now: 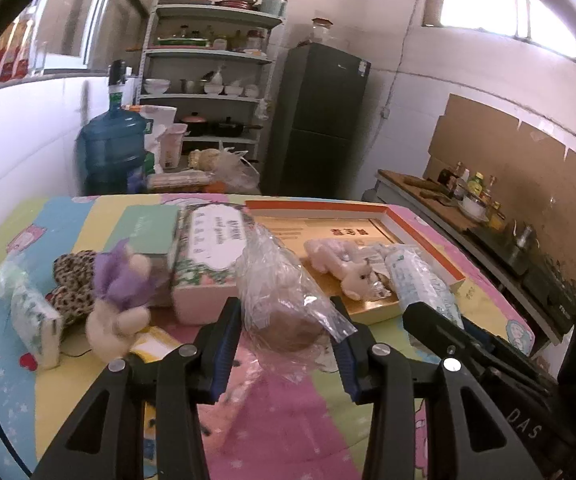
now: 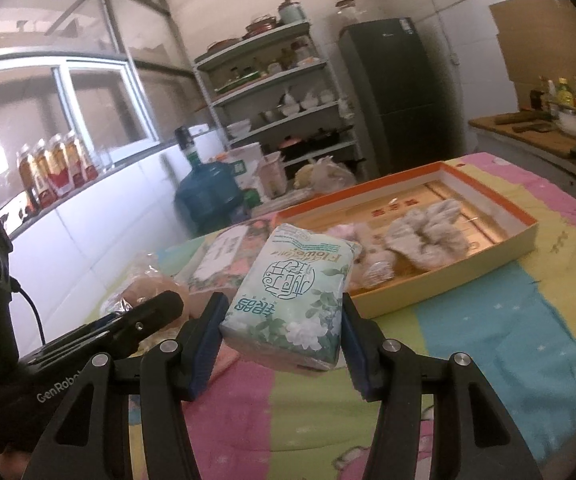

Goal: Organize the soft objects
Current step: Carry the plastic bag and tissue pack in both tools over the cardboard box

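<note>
My left gripper (image 1: 286, 320) is shut on a clear plastic bag holding a brown bun (image 1: 288, 304), lifted just above the colourful tablecloth. My right gripper (image 2: 284, 320) is shut on a green-and-white tissue pack (image 2: 291, 296), held above the cloth in front of the orange-rimmed tray (image 2: 447, 268). In the tray lie a pink plush pig (image 1: 339, 264) and a grey scrunchie (image 2: 427, 236). A purple-and-cream plush toy (image 1: 118, 300), a leopard-print item (image 1: 74, 280) and another tissue pack (image 1: 34, 316) lie at the left. The right gripper's tissue pack also shows in the left wrist view (image 1: 419, 284).
A floral box (image 1: 208, 256) with a green box (image 1: 148, 232) beside it stands behind the toys. Beyond the table are a blue water jug (image 1: 112, 152), a shelf of dishes (image 1: 208, 80), a dark fridge (image 1: 319, 120) and a counter with bottles (image 1: 467, 196).
</note>
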Available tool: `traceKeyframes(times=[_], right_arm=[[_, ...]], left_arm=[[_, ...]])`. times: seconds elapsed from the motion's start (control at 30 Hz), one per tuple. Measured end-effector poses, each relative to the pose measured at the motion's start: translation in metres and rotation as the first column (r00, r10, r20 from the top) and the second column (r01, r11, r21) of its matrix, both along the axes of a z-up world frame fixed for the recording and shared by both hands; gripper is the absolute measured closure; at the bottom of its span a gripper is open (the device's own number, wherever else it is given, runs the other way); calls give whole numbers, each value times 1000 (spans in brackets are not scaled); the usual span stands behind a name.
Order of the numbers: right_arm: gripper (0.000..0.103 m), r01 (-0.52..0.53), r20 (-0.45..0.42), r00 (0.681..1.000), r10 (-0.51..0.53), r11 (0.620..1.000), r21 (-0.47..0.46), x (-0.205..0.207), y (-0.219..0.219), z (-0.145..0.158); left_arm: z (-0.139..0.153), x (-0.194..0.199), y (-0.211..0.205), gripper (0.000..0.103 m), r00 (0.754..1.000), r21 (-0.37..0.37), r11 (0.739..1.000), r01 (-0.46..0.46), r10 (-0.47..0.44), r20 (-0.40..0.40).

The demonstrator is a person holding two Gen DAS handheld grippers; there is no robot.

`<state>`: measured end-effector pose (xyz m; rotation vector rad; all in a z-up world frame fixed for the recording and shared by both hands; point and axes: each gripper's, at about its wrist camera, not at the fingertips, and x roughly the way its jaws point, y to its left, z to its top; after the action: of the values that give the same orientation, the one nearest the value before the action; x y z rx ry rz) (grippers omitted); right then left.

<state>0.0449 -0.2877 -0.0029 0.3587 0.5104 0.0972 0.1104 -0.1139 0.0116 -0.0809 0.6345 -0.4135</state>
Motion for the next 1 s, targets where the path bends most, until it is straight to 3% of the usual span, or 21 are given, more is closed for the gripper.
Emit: traceKeyframes(times=[0.5, 1.0], right_arm=[[47, 82, 13, 997, -82, 996, 22, -2, -68, -1], [47, 149, -2, 989, -149, 989, 23, 19, -127, -7]], left_arm=[[2, 15, -69, 59, 998, 67, 996, 50, -52, 23], [-6, 47, -127, 59, 993, 74, 990, 122, -122, -3]])
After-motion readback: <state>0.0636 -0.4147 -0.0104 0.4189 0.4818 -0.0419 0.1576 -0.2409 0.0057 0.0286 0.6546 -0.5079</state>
